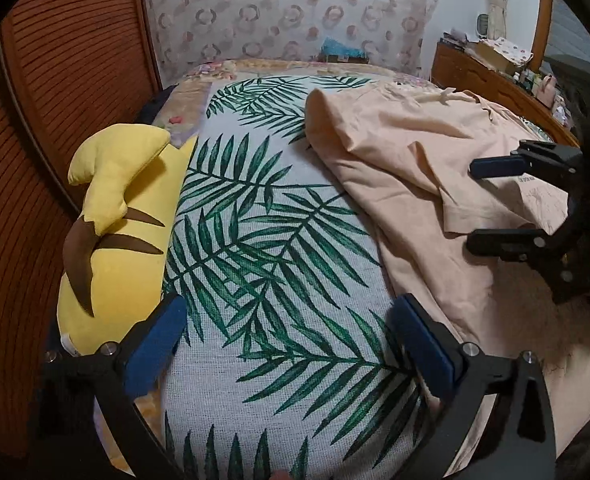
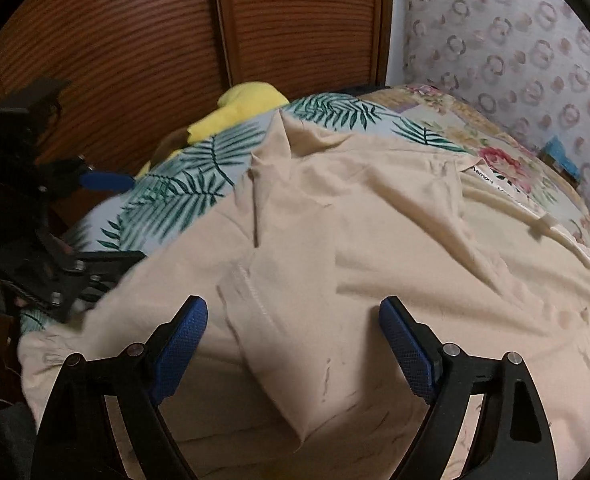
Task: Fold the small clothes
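Peach T-shirt [image 2: 335,240] lies rumpled on bed, over palm-leaf cover [image 1: 271,240]. Fabric thin, limp, light; best pinched at sleeve hem or bottom corners. Left hand-held gripper [image 1: 287,348] wide apart, empty; right hand-held gripper [image 2: 293,344] apart above shirt, gripping nothing.

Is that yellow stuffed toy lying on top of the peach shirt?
No. The yellow stuffed toy lies at the edge of the leaf-print cover, clearly apart from the peach shirt.
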A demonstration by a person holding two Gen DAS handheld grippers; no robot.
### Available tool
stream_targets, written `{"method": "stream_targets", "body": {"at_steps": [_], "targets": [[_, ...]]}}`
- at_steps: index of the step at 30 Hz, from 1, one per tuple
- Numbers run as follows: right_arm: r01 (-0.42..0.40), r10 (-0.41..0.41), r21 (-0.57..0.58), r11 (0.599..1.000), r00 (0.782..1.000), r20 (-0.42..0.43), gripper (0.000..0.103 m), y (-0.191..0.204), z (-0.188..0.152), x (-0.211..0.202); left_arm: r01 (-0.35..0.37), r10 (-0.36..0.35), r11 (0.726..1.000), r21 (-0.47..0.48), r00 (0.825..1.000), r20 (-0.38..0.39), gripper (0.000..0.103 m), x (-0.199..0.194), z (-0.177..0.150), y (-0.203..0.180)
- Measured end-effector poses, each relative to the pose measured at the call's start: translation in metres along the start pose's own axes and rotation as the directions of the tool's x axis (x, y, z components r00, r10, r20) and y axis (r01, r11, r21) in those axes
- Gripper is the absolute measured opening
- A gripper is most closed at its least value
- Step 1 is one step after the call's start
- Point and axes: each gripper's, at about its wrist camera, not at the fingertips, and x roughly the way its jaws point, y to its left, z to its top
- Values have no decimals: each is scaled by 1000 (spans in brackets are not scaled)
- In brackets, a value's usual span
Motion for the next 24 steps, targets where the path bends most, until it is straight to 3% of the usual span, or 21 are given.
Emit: {"method": "stream_targets", "body": {"at_steps": [2,5,9,13,18,23,24], "targets": [[24,-24,5,1000,1000,0,89,-4,2,1,0,0,1000,0,1000,0,103,0,0,1],[148,-148,11,989,989,3,89,-15,4,-2,0,0,1000,-1,1000,0,103,0,0,1],[237,-241,133,962,970,17,86,-54,-6,-25,0,0,1000,-1,1000,0,103,0,0,1],[168,-184,229,959,981,54,80,-72,-14,-43,0,0,1000,-1,1000,0,103,0,0,1],[46,-58,208,977,997,54,65,-52,-19,-35,0,0,1000,-1,1000,0,103,0,0,1],[39,-45,196,980,999,29,51,-45,-22,-18,1,-1,1000,-2,1000,1,103,0,0,1],[39,-46,201,979,999,30,41,-44,-21,-17,1,-1,1000,-2,1000,0,103,0,0,1]]}}
